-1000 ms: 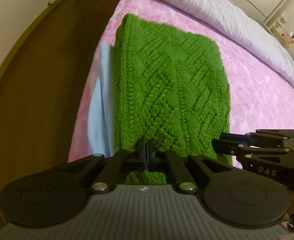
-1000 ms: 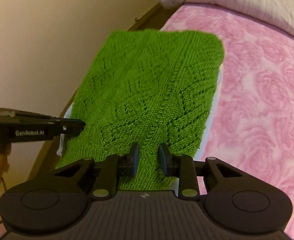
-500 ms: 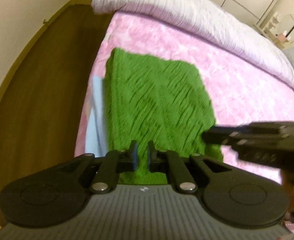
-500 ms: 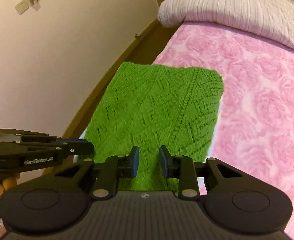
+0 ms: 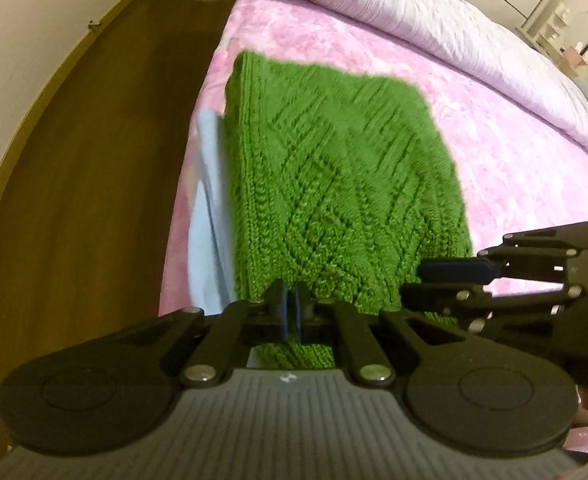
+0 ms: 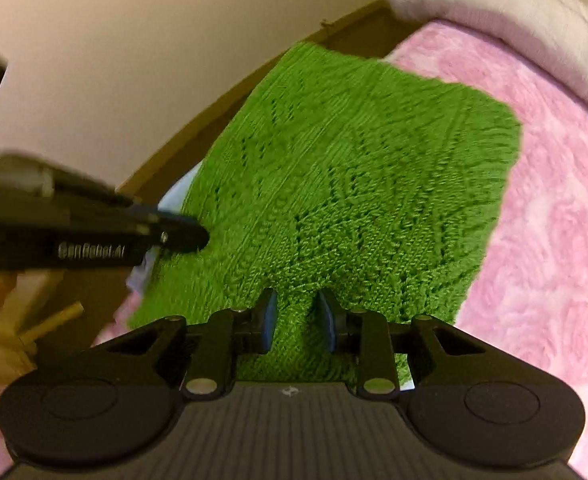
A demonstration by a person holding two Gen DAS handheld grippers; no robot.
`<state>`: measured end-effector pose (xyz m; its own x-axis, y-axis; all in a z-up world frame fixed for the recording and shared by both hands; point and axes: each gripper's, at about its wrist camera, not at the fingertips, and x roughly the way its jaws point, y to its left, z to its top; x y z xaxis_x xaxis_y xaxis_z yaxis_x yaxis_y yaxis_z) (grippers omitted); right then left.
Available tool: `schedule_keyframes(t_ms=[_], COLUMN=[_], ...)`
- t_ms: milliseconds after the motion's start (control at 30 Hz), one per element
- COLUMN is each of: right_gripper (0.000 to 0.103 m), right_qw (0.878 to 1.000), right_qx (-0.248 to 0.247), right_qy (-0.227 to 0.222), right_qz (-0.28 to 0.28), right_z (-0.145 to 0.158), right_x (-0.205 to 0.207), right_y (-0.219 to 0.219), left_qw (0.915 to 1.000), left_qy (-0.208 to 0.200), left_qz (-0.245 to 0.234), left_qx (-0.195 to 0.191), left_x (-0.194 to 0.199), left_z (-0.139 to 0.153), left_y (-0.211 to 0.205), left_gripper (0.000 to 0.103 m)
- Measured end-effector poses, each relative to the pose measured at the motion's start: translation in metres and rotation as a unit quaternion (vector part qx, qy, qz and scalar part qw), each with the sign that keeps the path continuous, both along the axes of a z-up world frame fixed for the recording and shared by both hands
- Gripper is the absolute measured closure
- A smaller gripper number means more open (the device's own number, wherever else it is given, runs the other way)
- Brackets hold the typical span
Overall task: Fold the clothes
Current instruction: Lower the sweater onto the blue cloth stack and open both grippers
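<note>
Green sweater (image 5: 334, 184) chunky knit; pink blanket (image 6: 554, 240) plush; floor (image 5: 93, 160) smooth wood

At the left of your right wrist view, the side of your left gripper (image 6: 181, 236) carries white lettering, blurred, that reads as "GenRobot.AI". A small white logo mark sits at the top centre of the ribbed grey housing at the bottom of each wrist view, too small to read. You have no other legible text in either view.
</note>
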<state>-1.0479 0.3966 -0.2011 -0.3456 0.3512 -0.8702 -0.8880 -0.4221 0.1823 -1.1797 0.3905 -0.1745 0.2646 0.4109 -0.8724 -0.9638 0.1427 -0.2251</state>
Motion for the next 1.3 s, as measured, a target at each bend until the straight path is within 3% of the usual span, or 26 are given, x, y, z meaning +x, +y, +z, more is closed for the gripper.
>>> schedule_keyframes(t_ms=[200,267,367,500,767,867,1067,1167,1300], right_gripper=[0.072,0.072,0.072,0.072,0.071,0.071,0.071,0.069,0.067], right_qw=[0.992,0.988,0.985,0.989,0.995,0.997,0.998,0.997,0.996], right_qx=[0.028,0.027,-0.003,-0.021,0.007,0.006,-0.038,-0.056,-0.056], right_qy=[0.056,0.058,0.055,0.04,0.034,0.021,0.005,0.018,0.036], right_qz=[-0.11,-0.14,-0.161,-0.138,-0.098,-0.079,-0.056,-0.054,-0.061], right_z=[0.036,0.034,0.014,-0.01,0.026,0.036,0.007,-0.008,0.012], right_x=[0.034,0.04,0.044,0.038,0.045,0.039,0.034,0.035,0.046], right_y=[0.034,0.045,0.059,0.071,0.037,0.01,-0.012,-0.009,-0.012], left_qw=[0.9989,0.9986,0.9996,0.9996,0.9992,0.9995,0.9987,0.998,0.996], left_qy=[-0.016,-0.011,0.004,0.014,-0.005,-0.017,0.022,0.038,0.062], left_qz=[0.006,0.008,0.011,0.022,0.025,0.019,0.042,0.05,0.064], left_qx=[0.043,0.05,0.025,0.013,0.032,0.02,-0.017,-0.013,-0.007], left_x=[0.003,0.003,0.001,-0.001,0.003,0.015,0.027,0.032,0.043], left_z=[0.019,0.014,-0.008,-0.024,0.025,0.025,-0.015,-0.013,0.009], left_y=[0.035,0.044,0.053,0.057,0.014,-0.003,-0.022,-0.025,-0.034], left_gripper=[0.097,0.097,0.098,0.1,0.099,0.099,0.098,0.098,0.097])
